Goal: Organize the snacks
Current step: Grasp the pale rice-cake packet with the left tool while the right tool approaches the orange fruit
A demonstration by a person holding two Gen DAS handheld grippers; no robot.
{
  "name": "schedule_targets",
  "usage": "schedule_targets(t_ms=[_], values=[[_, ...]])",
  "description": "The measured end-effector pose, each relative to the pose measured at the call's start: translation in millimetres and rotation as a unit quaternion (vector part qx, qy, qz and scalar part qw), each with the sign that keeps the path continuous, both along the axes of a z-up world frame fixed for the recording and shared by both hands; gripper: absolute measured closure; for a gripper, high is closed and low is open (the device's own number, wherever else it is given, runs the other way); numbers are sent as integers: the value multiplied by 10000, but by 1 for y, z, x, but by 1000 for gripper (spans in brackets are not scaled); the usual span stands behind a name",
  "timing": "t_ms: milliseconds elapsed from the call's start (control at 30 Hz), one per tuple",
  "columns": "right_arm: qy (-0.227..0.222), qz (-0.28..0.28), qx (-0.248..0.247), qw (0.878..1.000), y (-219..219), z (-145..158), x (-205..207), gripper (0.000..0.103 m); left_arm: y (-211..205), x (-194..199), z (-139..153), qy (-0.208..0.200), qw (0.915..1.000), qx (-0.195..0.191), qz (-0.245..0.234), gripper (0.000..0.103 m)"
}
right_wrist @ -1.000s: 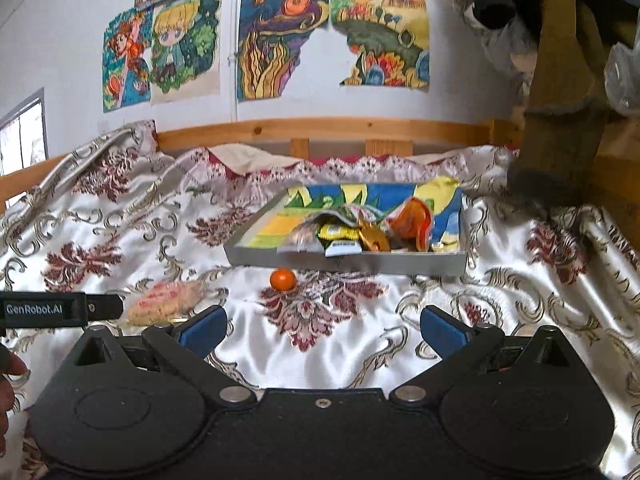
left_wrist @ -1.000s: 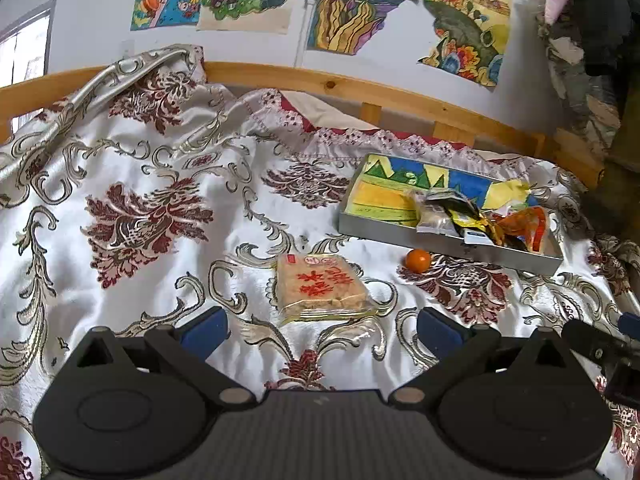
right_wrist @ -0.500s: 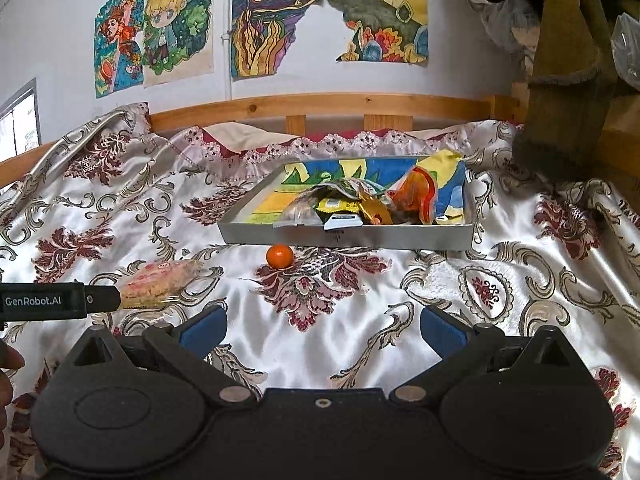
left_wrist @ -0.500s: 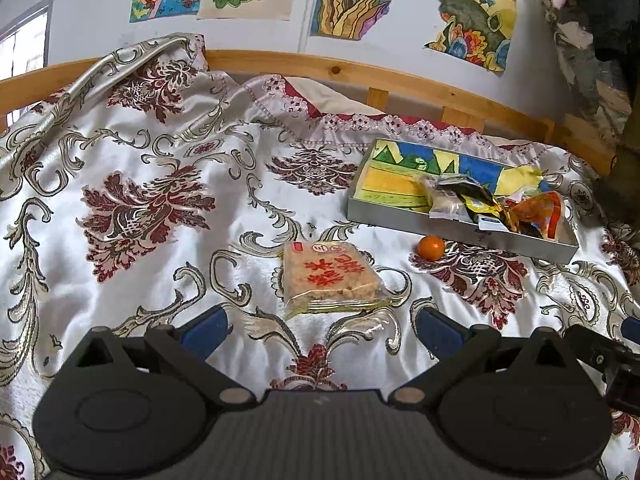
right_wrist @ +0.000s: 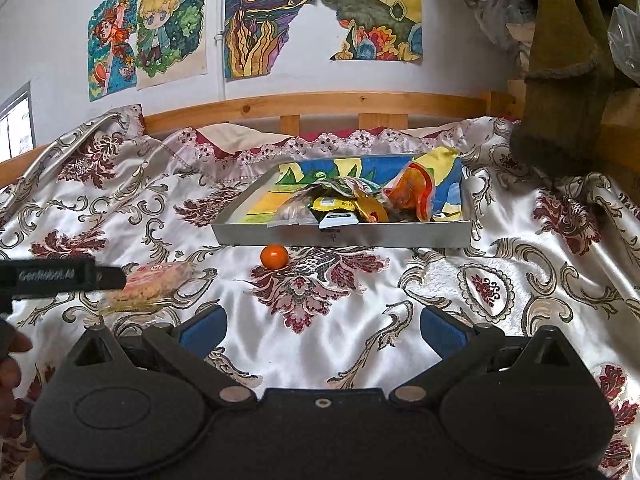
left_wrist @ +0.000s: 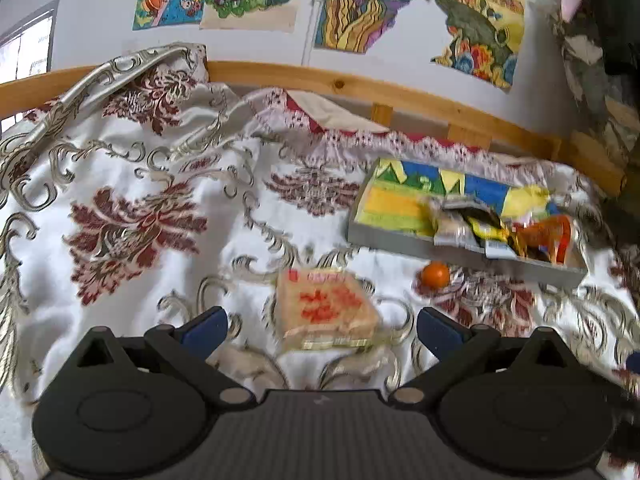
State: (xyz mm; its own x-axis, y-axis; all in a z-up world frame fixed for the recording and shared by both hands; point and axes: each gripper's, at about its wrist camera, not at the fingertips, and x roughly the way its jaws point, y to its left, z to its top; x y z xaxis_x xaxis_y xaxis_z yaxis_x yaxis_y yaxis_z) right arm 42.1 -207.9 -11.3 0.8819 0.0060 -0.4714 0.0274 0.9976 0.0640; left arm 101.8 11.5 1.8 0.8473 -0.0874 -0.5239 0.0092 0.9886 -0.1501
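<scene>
A clear-wrapped pack of pale crackers with red print (left_wrist: 326,308) lies on the patterned bedspread. My left gripper (left_wrist: 322,330) is open, its blue fingertips to either side of the pack's near end, not touching it. A small orange fruit (left_wrist: 435,274) lies just in front of a shallow grey tray (left_wrist: 384,238) holding several snack packets (left_wrist: 500,232). My right gripper (right_wrist: 322,326) is open and empty over bare bedspread, short of the orange fruit (right_wrist: 274,256) and the tray (right_wrist: 400,236). The cracker pack (right_wrist: 154,286) sits to its left, partly behind the left gripper's body.
A wooden bed rail (right_wrist: 320,106) runs behind the tray below drawings on the wall. Brown fabric and clothes hang at the right (right_wrist: 560,80). The satin bedspread (left_wrist: 132,232) spreads wide to the left.
My left gripper has moved forward and down toward the cracker pack, which now sits between its fingertips. My right gripper has edged closer to the tray and orange fruit.
</scene>
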Motion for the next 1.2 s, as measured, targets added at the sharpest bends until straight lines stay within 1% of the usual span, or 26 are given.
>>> schedule_targets(t_ms=[33, 200, 333, 433, 533, 667, 767, 800, 900, 1033, 1100, 1200], values=[[-1, -2, -16, 10000, 0, 0, 0, 1, -1, 4, 1, -29, 10000, -23, 17, 0], [-12, 0, -83, 10000, 2, 2, 4, 1, 0, 18, 5, -282, 9994, -77, 208, 0], [-17, 72, -175, 9998, 3, 8, 18, 1, 2, 31, 2, -273, 9993, 61, 248, 0], [10, 190, -246, 9995, 1, 9, 35, 1, 2, 43, -6, -133, 9996, 166, 162, 0], [65, 456, -153, 9988, -1, 9, 57, 1, 0, 54, -18, 87, 9998, 203, -33, 0], [334, 830, 242, 9957, -5, 6, 103, 1, 0, 62, -36, 321, 9987, 227, -317, 0], [554, 1004, 561, 9918, -5, 1, 135, 7, 5, 66, -44, 428, 9982, 1, -416, 0], [591, 1061, 587, 9909, -2, -1, 144, 9, 7, 68, -45, 459, 9981, -88, -403, 0], [642, 1167, 462, 9900, 8, -10, 166, 11, 10, 74, -49, 539, 9977, -216, -354, 0], [739, 1204, 451, 9890, 20, -23, 192, 23, 11, 81, -51, 543, 9976, -242, -345, 0], [768, 1256, 366, 9884, 26, -28, 203, 25, 10, 83, -51, 546, 9974, -246, -405, 0], [895, 1243, 213, 9880, 35, -36, 218, 34, 5, 85, -52, 578, 9969, -153, -517, 0]])
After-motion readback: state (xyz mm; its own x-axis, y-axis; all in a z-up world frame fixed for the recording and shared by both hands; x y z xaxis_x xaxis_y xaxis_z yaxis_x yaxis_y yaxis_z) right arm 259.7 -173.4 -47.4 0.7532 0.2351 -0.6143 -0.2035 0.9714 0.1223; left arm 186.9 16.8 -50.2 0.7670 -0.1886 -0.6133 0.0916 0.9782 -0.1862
